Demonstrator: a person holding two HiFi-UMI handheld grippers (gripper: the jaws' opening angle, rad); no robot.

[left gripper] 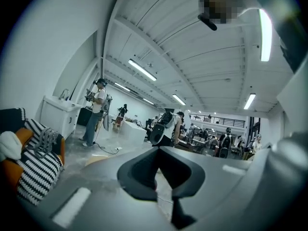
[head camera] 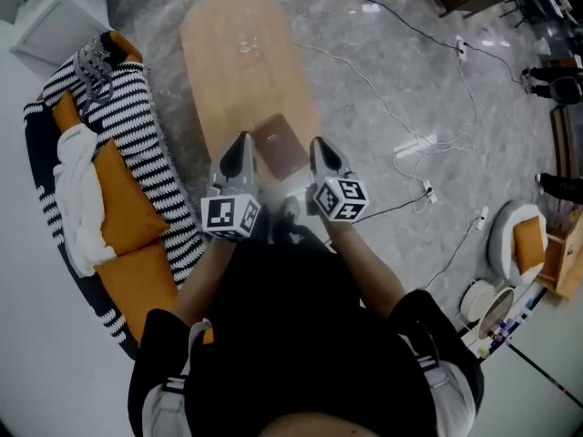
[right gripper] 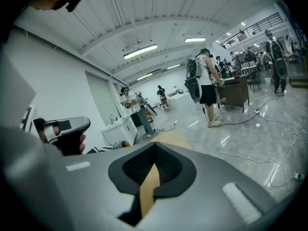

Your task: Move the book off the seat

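A brown book [head camera: 280, 147] lies flat on the near end of the long oval wooden table [head camera: 241, 53]. My left gripper [head camera: 240, 142] hangs just left of the book and my right gripper [head camera: 320, 144] just right of it, both raised and pointing out over the table. Neither touches the book. In the left gripper view the jaws of the left gripper [left gripper: 159, 151] meet at the tip with nothing between them. In the right gripper view the right gripper [right gripper: 155, 146] is likewise shut and empty; only the tabletop [right gripper: 173, 139] shows beyond it.
A curved sofa [head camera: 41, 144] with a striped blanket [head camera: 137, 126], orange cushions [head camera: 123, 203] and a white cloth [head camera: 77, 189] runs along the left. Cables [head camera: 428, 144] trail over the grey floor on the right. A white cabinet [head camera: 64, 12] stands at the far left. People [right gripper: 204, 85] stand further off.
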